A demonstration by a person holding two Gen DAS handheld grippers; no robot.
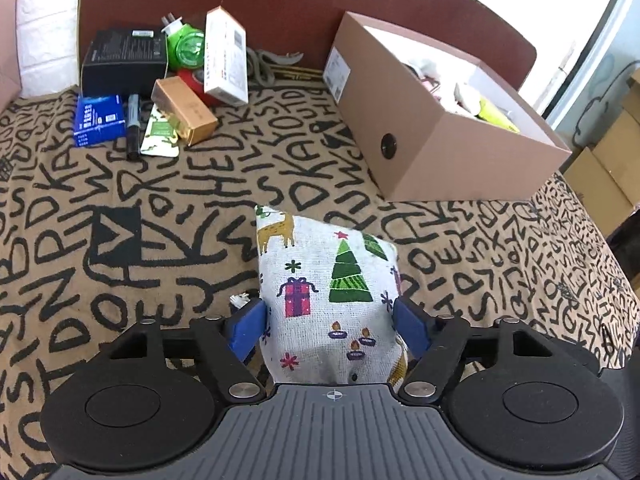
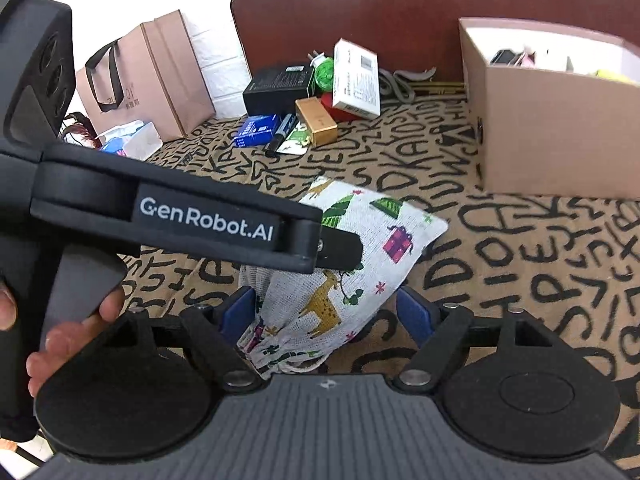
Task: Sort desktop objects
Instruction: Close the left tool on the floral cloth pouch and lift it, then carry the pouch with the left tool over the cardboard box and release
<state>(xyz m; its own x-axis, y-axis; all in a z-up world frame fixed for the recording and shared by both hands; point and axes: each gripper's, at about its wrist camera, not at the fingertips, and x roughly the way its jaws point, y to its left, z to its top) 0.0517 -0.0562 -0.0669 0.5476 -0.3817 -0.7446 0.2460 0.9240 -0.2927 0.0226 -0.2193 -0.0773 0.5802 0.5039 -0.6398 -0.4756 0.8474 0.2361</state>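
A white cloth pouch [image 1: 320, 292] with Christmas prints lies on the lettered tablecloth. My left gripper [image 1: 330, 320] has its blue fingers on both sides of the pouch, wide apart, touching its edges. In the right wrist view the same pouch [image 2: 360, 248] lies between my right gripper's [image 2: 326, 312] open fingers, with its drawstring end nearest the palm. The left gripper's black body [image 2: 180, 216] crosses over the pouch there. A pink open box [image 1: 436, 120] holding several items stands at the right back.
A pile sits at the back left: black box [image 1: 124, 60], white carton [image 1: 226, 56], gold box [image 1: 184, 110], blue box [image 1: 100, 120], marker [image 1: 133, 128], green plug [image 1: 186, 46]. A pink paper bag [image 2: 148, 76] stands far left. A brown backboard [image 1: 280, 4] borders the table.
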